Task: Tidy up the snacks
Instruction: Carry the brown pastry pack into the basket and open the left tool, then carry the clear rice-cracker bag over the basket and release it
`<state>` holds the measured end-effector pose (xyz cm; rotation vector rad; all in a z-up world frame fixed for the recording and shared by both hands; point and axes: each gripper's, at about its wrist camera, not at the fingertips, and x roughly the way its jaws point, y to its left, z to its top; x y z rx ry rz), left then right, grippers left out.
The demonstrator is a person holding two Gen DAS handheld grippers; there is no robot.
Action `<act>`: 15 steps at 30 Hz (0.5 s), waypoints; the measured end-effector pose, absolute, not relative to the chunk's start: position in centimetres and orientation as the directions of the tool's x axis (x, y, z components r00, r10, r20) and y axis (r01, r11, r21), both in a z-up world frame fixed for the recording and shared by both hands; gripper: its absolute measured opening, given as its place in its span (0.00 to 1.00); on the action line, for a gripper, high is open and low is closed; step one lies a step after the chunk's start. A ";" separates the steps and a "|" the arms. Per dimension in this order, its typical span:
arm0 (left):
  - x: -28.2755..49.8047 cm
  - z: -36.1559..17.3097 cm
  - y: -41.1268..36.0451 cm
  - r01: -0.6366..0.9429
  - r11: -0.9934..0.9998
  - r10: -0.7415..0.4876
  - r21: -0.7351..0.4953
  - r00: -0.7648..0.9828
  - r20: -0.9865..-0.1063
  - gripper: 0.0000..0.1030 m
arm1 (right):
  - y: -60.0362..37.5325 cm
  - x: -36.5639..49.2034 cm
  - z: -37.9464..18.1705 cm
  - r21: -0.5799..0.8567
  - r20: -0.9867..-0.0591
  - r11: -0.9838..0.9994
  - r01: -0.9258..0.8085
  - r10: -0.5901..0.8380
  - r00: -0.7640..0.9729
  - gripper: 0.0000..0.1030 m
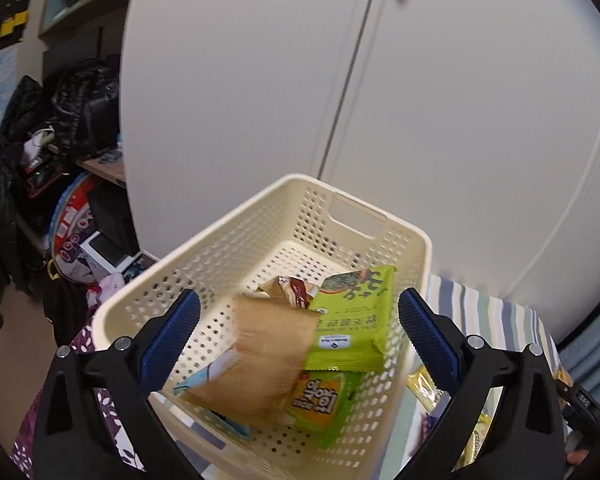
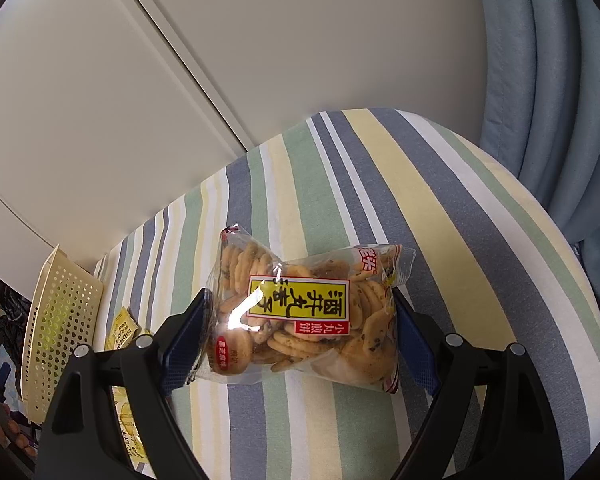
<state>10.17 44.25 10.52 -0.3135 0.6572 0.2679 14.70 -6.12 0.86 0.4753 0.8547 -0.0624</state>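
1. The right hand-held gripper (image 2: 300,320) sat mid-frame, its jaws wide around a clear cracker bag (image 2: 304,312) and closing on it, on a striped cloth (image 2: 440,208).
2. The bag looked light, crinkly and slippery, its contents fragile (best squeezed gently at the middle).
3. Its yellow label carried East Asian characters.
4. The left hand-held gripper (image 1: 300,332) hung open and empty over the cream basket (image 1: 260,216), where a blurred tan packet (image 1: 268,360) lay.

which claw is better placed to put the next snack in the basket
Right. The right claw already straddles the clear bag of crackers on the striped cloth. The left claw hangs open over the basket, holding nothing.
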 end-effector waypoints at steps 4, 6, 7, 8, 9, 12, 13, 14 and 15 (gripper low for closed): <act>9.4 9.8 44.4 -0.367 0.914 0.190 -0.174 0.765 -0.616 0.97 | -5.9 14.6 1.0 0.369 -0.738 0.898 0.239 0.127 0.663 0.82; 9.2 9.5 44.1 -0.376 0.915 0.215 -0.146 0.760 -0.613 0.97 | -5.8 14.5 1.1 0.365 -0.737 0.900 0.237 0.124 0.664 0.82; 9.2 9.2 44.0 -0.377 0.918 0.228 -0.125 0.757 -0.613 0.97 | -5.8 14.5 1.1 0.363 -0.737 0.901 0.237 0.122 0.665 0.82; 9.2 9.0 43.9 -0.379 0.920 0.240 -0.105 0.754 -0.611 0.97 | -5.8 14.5 1.2 0.360 -0.737 0.902 0.236 0.120 0.665 0.82; 9.2 9.0 43.8 -0.382 0.920 0.256 -0.085 0.752 -0.608 0.97 | -5.7 14.5 1.2 0.358 -0.736 0.904 0.235 0.119 0.666 0.82; 8.8 9.0 43.7 -0.386 0.921 0.284 -0.050 0.755 -0.590 0.97 | -5.5 14.4 1.4 0.350 -0.732 0.908 0.229 0.113 0.672 0.82; 8.7 9.0 43.7 -0.391 0.919 0.292 -0.046 0.756 -0.586 0.97 | -5.4 14.3 1.5 0.348 -0.728 0.910 0.225 0.111 0.677 0.82; 8.5 9.1 43.8 -0.395 0.917 0.294 -0.050 0.757 -0.583 0.97 | -5.4 14.2 1.7 0.346 -0.723 0.912 0.221 0.109 0.682 0.82; 8.4 9.1 43.8 -0.389 0.919 0.285 -0.060 0.762 -0.582 0.97 | -5.3 14.0 1.8 0.346 -0.715 0.913 0.214 0.109 0.690 0.82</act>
